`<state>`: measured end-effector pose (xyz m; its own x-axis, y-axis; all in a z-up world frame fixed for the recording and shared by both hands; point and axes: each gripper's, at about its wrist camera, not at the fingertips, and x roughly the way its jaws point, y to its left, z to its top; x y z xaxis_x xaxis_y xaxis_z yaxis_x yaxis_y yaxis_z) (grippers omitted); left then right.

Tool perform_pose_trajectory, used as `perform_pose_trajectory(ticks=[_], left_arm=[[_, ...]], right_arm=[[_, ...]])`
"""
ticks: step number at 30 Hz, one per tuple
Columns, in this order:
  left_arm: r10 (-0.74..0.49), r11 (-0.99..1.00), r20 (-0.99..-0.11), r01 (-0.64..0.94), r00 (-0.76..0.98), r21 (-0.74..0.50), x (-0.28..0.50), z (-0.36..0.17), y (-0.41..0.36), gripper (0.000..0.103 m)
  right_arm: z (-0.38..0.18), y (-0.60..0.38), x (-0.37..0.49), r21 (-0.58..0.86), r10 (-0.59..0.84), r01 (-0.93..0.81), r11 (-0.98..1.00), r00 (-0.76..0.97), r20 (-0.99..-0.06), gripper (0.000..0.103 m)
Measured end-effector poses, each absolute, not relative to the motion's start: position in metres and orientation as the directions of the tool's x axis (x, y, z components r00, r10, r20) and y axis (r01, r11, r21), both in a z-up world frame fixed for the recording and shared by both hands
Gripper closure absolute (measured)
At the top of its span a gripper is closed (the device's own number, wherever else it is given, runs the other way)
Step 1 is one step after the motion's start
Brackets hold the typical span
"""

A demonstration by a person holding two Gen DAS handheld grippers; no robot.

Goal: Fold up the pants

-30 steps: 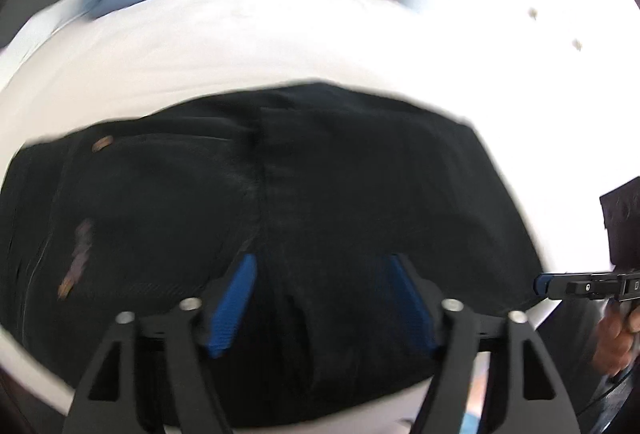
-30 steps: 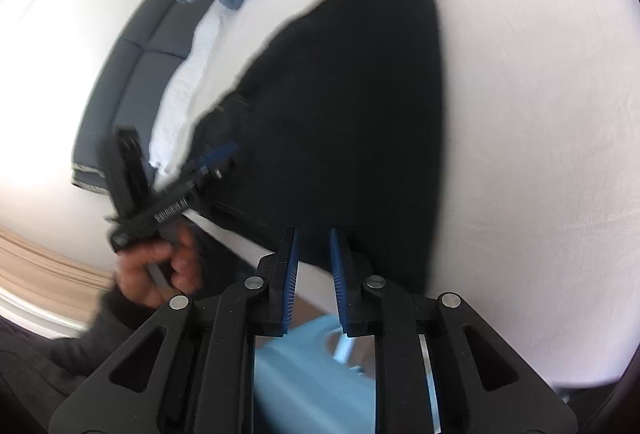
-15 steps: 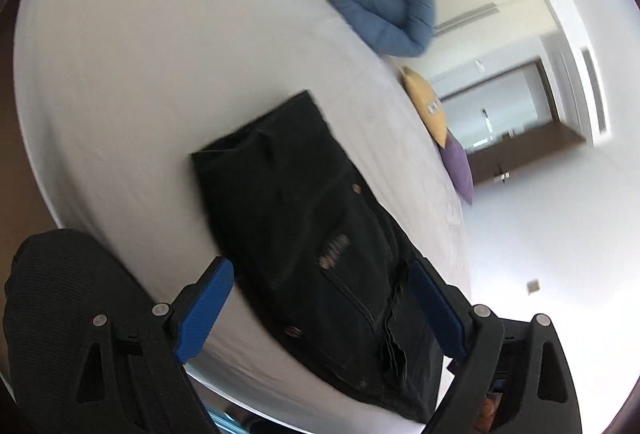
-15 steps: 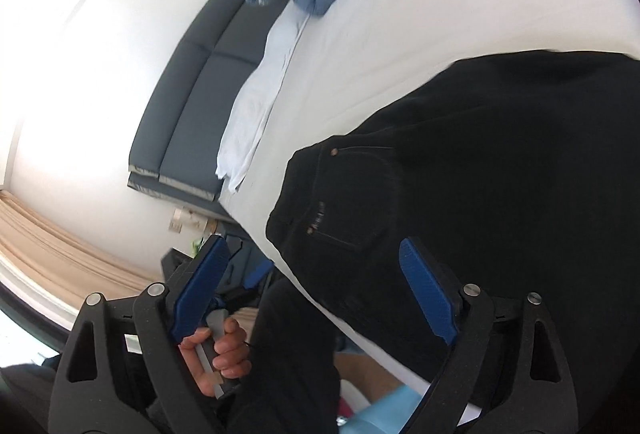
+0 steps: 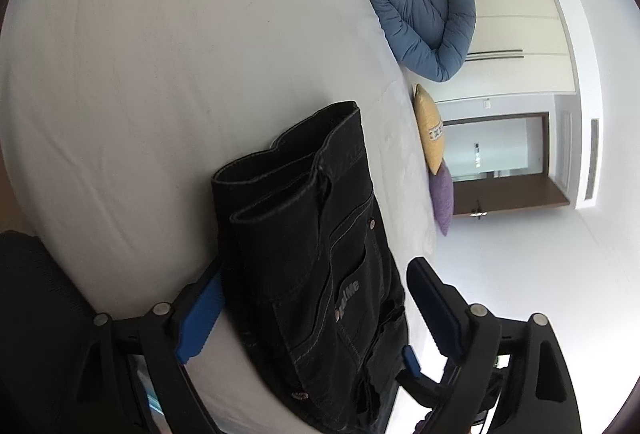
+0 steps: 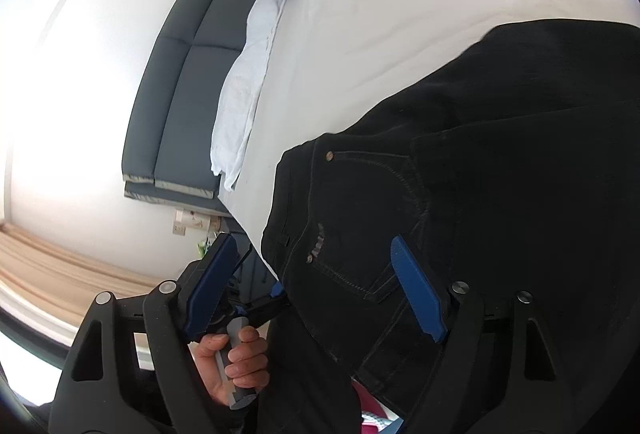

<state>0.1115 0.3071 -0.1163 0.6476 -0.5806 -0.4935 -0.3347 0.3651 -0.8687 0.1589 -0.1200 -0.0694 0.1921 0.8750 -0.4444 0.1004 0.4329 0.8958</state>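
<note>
The folded pants (image 5: 320, 274) lie on the bed (image 5: 160, 74), close to the edge nearest me, with the leg ends toward the middle of the mattress and the waist end at the edge. My left gripper (image 5: 316, 306) hangs over that near end, its jaws closing, one finger on each side of the pants without touching them. My right gripper (image 6: 320, 286) hangs over the waist part too, jaws closing, clear of the cloth. At the far side of the bed a rolled quilt (image 5: 428, 14) sits beside two cushions (image 5: 430, 130). A sofa (image 6: 180, 82) stands beyond the bed, behind a crumpled sheet (image 6: 244, 74).
</note>
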Motion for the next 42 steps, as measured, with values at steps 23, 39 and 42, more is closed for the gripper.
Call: perform_pose_trajectory(ticks=[23,39,42], left_arm=[[-0.556,0.510,-0.502,-0.205,0.662,-0.836,0.133,-0.064,0.273,0.089],[-0.539,0.833,-0.590,0.281,0.601,-0.476,0.121,0.046,0.094,0.089],[-0.532,0.845,-0.636,0.394,0.559,-0.360,0.105,0.040,0.041,0.089]], right_arm=[[-0.117,-0.064,0.184,0.763,0.768,0.169,0.624,0.049,-0.638,0.031],[-0.065,-0.130,0.174,0.894,0.857,0.191,0.405,0.261,-0.444,0.029],[-0.052,-0.148,0.166,0.903,0.857,0.152,0.402,0.286,-0.429,0.028]])
